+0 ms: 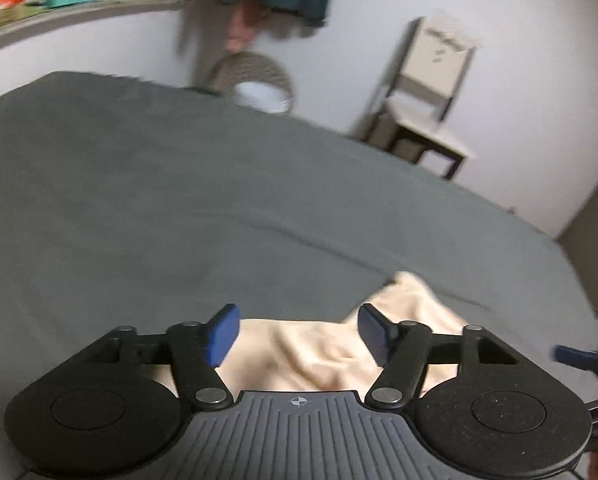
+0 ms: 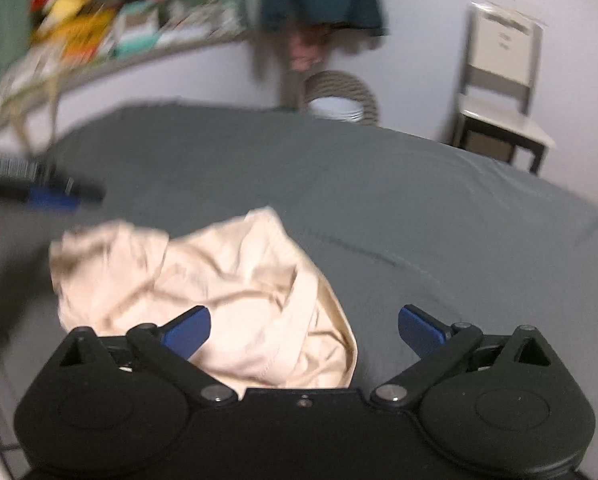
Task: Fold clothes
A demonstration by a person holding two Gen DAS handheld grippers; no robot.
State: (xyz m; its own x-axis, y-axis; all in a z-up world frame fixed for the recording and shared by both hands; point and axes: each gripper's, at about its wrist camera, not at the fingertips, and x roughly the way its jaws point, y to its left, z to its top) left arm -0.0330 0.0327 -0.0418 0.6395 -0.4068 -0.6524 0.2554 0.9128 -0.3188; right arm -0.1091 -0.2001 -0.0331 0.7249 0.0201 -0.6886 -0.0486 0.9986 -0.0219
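Clearly nothing is folded yet: the cream garment (image 2: 203, 292) lies crumpled in a heap on the grey bed (image 2: 419, 208), low and left of centre in the right wrist view, with a stitched hem curling along its lower right edge. Both tools are spread wide and empty. The right tool (image 2: 304, 330) hovers over the heap's lower right part; the left tool (image 1: 298, 334) hangs above its other side, near the bottom of that frame. My guess is the step in hand is reaching in to take hold. Next, each tool needs an edge or corner to pinch, then the cloth spread flat. Beyond the bed, a chair (image 2: 499, 92) stands upper right.
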